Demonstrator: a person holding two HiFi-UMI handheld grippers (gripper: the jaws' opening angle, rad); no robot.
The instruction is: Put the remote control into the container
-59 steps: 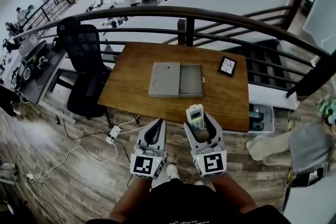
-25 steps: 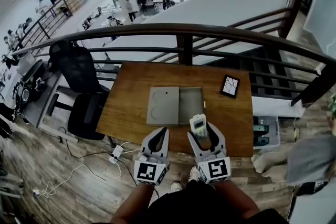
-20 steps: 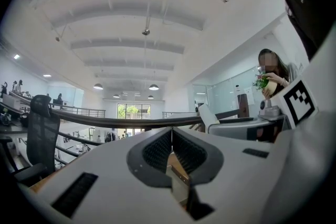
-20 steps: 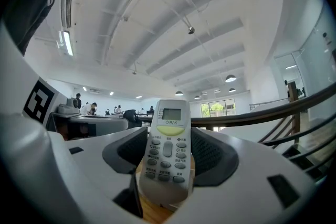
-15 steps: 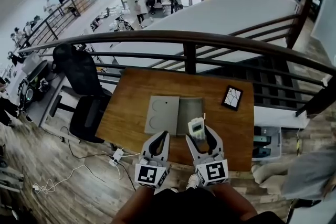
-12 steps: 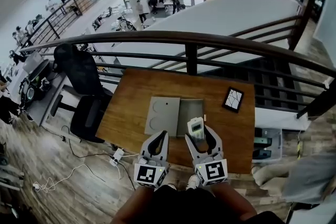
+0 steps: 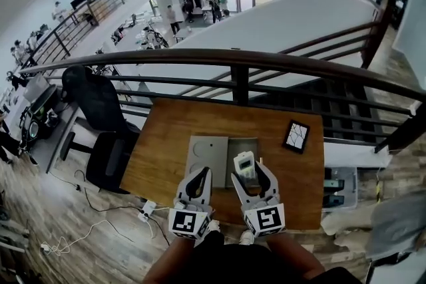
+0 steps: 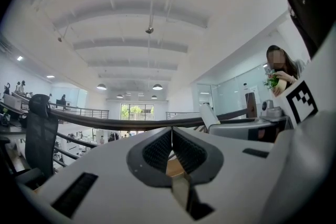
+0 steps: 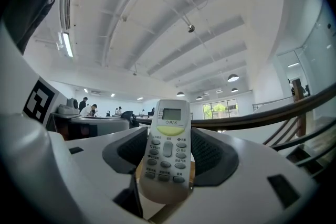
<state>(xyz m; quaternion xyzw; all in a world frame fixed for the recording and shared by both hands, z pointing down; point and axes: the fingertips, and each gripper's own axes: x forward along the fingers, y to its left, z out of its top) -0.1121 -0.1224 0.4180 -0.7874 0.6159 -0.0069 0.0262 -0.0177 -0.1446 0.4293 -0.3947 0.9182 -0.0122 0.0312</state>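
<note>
The white remote control stands upright between the jaws of my right gripper, which is shut on it. It hangs over the near edge of the grey container, whose open tray is on the right and whose flat lid lies to the left. My left gripper is shut with nothing in it, beside the right one, over the table's front edge. Both gripper views look up at the ceiling and the railing.
The container rests on a wooden table against a dark metal railing. A black marker tile lies at the table's right. A black office chair stands to the left, with cables on the floor.
Both grippers have come forward over the table's near edge. The remote has been carried with them from in front of the table to above the container's near edge.
</note>
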